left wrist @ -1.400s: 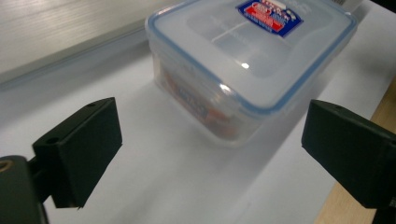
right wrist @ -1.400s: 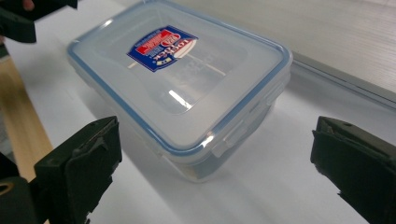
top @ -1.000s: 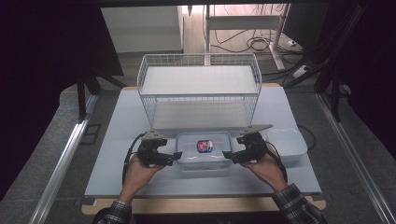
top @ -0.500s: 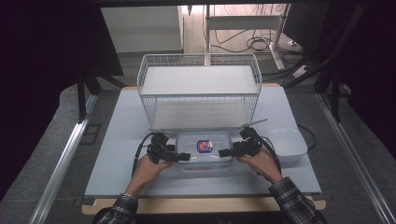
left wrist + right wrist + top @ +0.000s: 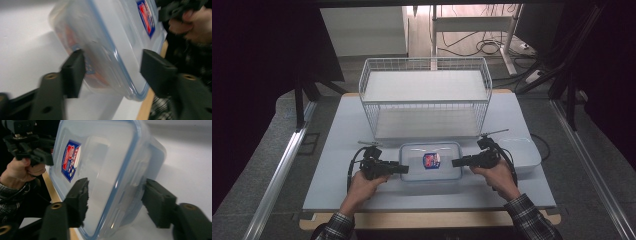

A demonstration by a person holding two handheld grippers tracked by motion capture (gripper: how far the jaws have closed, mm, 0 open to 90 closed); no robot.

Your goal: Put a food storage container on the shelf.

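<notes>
Clear plastic food container (image 5: 430, 161), blue-edged lid on and a red-and-blue sticker (image 5: 431, 160) on top, sits on the white table (image 5: 337, 150) just in front of the wire basket (image 5: 424, 97). I have my left gripper (image 5: 403, 169) at its left end and my right gripper (image 5: 456, 162) at its right end. Both sets of jaws have just been closing with the container's ends between them; from the gripper views each pair straddles lid rim and wall top to bottom, but I cannot tell whether the pads press yet, so I count them as not clamped. My judgement: approach done, grasp under way, lift and any transfer, perhaps into the basket, not yet done. High view gives me the layout, including a second, lidless-looking tub (image 5: 522, 152) by my right hand. Left gripper view adds reddish contents (image 5: 82, 62) seen through the wall, blurred. Right gripper view shows the latch flap (image 5: 156, 157) on the end, plus the opposite hand (image 5: 23, 171).
</notes>
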